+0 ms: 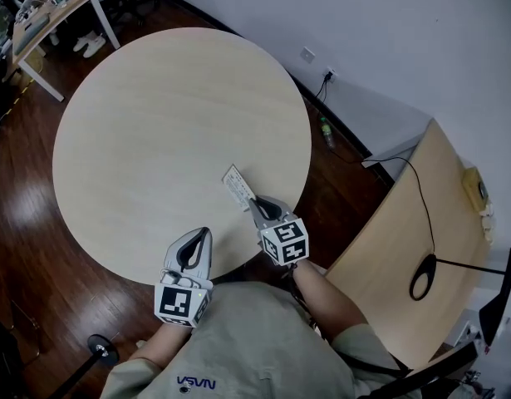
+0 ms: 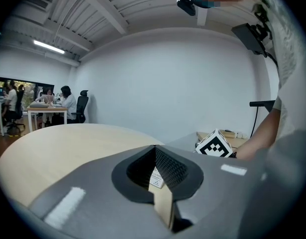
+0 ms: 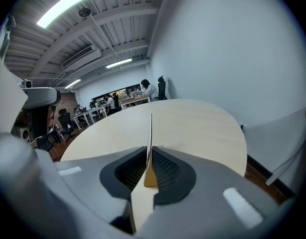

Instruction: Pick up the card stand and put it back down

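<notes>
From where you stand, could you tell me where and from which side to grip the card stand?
Probably take the card stand by its upright panel, coming from the near edge of the table and pinching its flat faces: it stands edge-on toward that side.

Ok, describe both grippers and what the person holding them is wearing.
Both the left gripper and right gripper are grey, with tapered jaws lined by black ribbed pads. Each carries a white cube printed with black square markers. The person wears a short-sleeved olive shirt with a small dark logo.
</notes>
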A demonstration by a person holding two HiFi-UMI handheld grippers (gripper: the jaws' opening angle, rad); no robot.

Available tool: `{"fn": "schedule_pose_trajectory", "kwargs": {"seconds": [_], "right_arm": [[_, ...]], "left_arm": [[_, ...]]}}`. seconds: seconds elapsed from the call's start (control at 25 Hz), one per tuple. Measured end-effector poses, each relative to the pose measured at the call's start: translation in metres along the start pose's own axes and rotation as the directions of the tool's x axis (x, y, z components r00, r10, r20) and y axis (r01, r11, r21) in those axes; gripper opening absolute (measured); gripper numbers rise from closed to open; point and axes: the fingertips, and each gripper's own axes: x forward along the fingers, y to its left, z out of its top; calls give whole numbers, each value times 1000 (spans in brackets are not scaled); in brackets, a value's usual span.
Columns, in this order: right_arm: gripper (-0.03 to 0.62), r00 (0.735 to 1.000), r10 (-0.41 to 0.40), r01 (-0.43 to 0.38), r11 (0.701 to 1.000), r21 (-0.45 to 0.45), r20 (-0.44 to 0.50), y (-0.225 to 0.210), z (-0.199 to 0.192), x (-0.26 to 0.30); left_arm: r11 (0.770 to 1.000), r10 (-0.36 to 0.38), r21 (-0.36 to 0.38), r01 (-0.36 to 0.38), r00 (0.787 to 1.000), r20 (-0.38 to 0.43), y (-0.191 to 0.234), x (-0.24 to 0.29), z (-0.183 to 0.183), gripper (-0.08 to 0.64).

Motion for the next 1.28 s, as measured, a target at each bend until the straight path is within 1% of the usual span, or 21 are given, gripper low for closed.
{"fn": "schedule_pose_trajectory", "kwargs": {"seconds": [0.12,0.24,0.32,0.4,0.48,0.52,0.6,0.68,0.8,0.88,0.96,1.04,1.12,1.2,1.28], "right_arm": [[53,999,-32,32,999,-1,16,-2,4,-21],[55,995,-82,80,996,35,59,-5,10,-52],[41,983,-138,129,988,81,118,-9,19,-82],[7,957,-218,196,972,127,190,-14,30,-123],[0,917,-302,265,950,168,260,-20,42,-170],[0,893,-344,299,935,189,291,-23,46,-195],[0,840,-430,369,900,232,331,-28,50,-244],[0,786,-513,443,857,263,345,-27,42,-291],[0,699,-624,545,781,304,350,-22,19,-360],[0,640,-681,587,732,346,355,-17,1,-406],[0,589,-726,616,688,384,355,-7,-18,-449],[0,552,-754,637,657,404,356,6,-36,-484],[0,524,-770,651,638,412,364,20,-56,-513],[0,506,-777,653,629,423,373,36,-76,-539],[0,498,-777,644,629,436,386,52,-94,-560]], "left_arm": [[997,-76,-3,76,997,-1,-11,12,-1,3],[988,-151,16,151,989,-1,-27,27,9,3],[980,-197,37,196,980,14,-41,34,18,3],[969,-245,47,243,969,36,-60,38,27,3],[953,-301,55,298,952,51,-86,41,38,3],[938,-343,65,339,938,53,-103,42,41,3],[899,-433,92,428,900,45,-138,40,41,3],[859,-505,116,499,862,33,-173,35,38,3],[801,-590,146,581,807,30,-230,22,33,3],[770,-629,163,616,776,38,-269,8,33,3],[738,-665,182,650,746,30,-306,-14,31,3],[706,-695,204,678,718,20,-340,-39,25,3],[681,-716,228,695,698,13,-369,-63,15,3],[670,-724,244,701,690,5,-394,-89,4,3],[662,-724,267,701,689,-14,-411,-117,-8,3]]}}
